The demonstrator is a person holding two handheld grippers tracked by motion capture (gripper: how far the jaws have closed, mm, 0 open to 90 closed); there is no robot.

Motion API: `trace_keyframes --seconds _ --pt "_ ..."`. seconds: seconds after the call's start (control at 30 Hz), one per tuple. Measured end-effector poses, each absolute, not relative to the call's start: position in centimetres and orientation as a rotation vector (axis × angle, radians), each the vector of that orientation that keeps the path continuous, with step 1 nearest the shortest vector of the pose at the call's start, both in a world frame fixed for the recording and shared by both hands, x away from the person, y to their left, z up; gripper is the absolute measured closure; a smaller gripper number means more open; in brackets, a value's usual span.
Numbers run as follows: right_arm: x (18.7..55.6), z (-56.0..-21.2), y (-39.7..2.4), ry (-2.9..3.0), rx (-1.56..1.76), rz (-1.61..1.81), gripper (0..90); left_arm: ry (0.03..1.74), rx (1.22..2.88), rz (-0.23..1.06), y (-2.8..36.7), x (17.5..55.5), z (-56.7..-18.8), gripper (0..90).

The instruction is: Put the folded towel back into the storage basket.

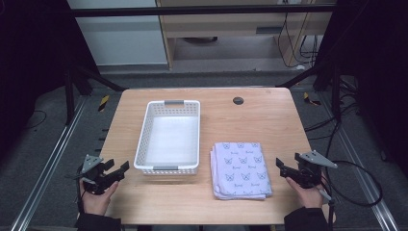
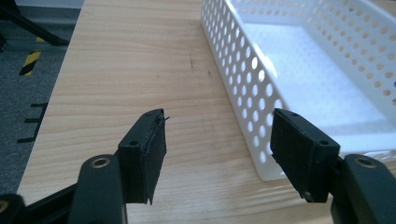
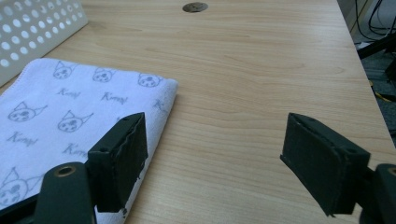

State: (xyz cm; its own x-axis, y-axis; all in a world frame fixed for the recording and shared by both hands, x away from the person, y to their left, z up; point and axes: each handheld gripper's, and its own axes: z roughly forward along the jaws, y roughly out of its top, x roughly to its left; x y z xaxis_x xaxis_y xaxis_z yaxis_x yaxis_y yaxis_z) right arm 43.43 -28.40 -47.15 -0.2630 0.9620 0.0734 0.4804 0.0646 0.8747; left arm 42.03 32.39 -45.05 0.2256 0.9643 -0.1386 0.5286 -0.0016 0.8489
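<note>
The wooden table [image 1: 269,120] is carrying a white perforated basket [image 1: 168,137] left of centre, with a folded cat-print towel [image 1: 240,169] lying just beside it on the right; you are holding your left gripper [image 1: 117,172] spread wide near the basket's near-left corner; your right gripper [image 1: 284,166] is gaping too, empty, just right of the towel.

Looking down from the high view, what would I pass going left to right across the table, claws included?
Left claw → white basket → folded towel → right claw.
</note>
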Motion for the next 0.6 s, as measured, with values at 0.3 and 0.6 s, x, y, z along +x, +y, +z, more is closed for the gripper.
trace_keyframes --seconds 0.3,0.6 --pt "43.1 -46.3 -27.5 1.817 1.393 1.160 21.8 1.368 1.631 0.636 30.7 41.6 -43.8 35.3" --pt "43.5 -43.6 -26.9 1.819 1.328 1.220 22.2 1.288 1.642 0.658 27.9 42.4 -42.0 34.7"
